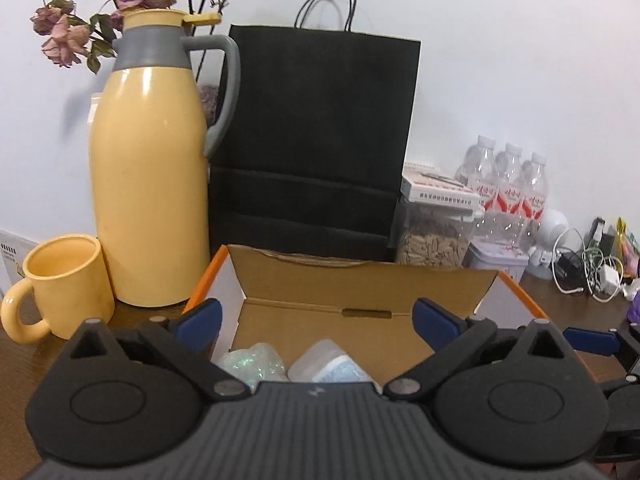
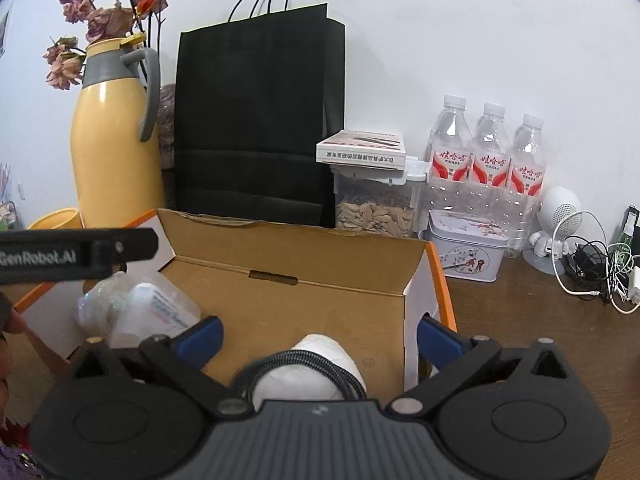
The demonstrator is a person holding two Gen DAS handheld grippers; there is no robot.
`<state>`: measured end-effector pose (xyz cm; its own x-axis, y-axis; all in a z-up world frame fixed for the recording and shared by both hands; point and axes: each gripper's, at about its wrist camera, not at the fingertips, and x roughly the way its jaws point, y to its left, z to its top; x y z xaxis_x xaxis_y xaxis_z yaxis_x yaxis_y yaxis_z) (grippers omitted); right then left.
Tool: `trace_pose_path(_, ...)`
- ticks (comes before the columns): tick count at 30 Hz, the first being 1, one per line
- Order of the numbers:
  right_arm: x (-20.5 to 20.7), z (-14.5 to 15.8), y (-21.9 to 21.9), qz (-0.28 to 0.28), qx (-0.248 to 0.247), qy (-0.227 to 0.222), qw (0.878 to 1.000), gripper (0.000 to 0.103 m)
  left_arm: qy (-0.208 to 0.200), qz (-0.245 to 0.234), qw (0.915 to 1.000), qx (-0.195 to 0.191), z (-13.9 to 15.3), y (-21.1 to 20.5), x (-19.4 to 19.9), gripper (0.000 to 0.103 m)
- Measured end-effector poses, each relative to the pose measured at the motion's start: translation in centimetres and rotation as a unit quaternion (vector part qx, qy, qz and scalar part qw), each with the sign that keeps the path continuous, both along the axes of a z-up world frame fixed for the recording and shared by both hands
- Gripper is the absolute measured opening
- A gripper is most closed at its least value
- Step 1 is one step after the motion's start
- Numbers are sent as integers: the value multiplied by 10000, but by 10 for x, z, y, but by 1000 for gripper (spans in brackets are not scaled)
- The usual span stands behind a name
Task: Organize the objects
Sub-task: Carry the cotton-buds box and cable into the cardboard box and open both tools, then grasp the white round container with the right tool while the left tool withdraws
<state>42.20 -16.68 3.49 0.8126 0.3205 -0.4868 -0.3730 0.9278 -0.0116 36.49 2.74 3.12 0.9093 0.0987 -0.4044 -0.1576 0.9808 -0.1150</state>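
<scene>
An open cardboard box (image 1: 360, 280) with orange edges stands on the brown table. In the left wrist view my left gripper (image 1: 316, 320) hangs open over the box's left part, above an iridescent clear lump (image 1: 254, 362) and a small clear jar with a label (image 1: 330, 366). In the right wrist view my right gripper (image 2: 320, 340) is open over the box (image 2: 300, 256). A white bundle wrapped in black braided cable (image 2: 316, 364) lies on the box floor between its blue pads, apart from both. The jar (image 2: 160, 312) lies at the left, under a finger (image 2: 120, 248) of the left gripper.
Behind the box stand a yellow thermos jug (image 1: 148, 184), a yellow mug (image 1: 64, 280) and a tall black paper bag (image 1: 316, 140). To the right are a seed jar (image 2: 374, 212), a tin (image 2: 464, 248), three water bottles (image 2: 488, 160) and tangled cables (image 2: 600, 272).
</scene>
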Motion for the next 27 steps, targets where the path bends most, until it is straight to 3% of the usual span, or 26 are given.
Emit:
trace_pose_path(16,-74,61,-35,-55,333,-863,9957,103,-569,-284,9980,67,49,-3,-76,103)
trace_pose_path(27,-140,60,-67,-169,128,-874,9959,103,-641,-347,9973,29,53,0,-142,103)
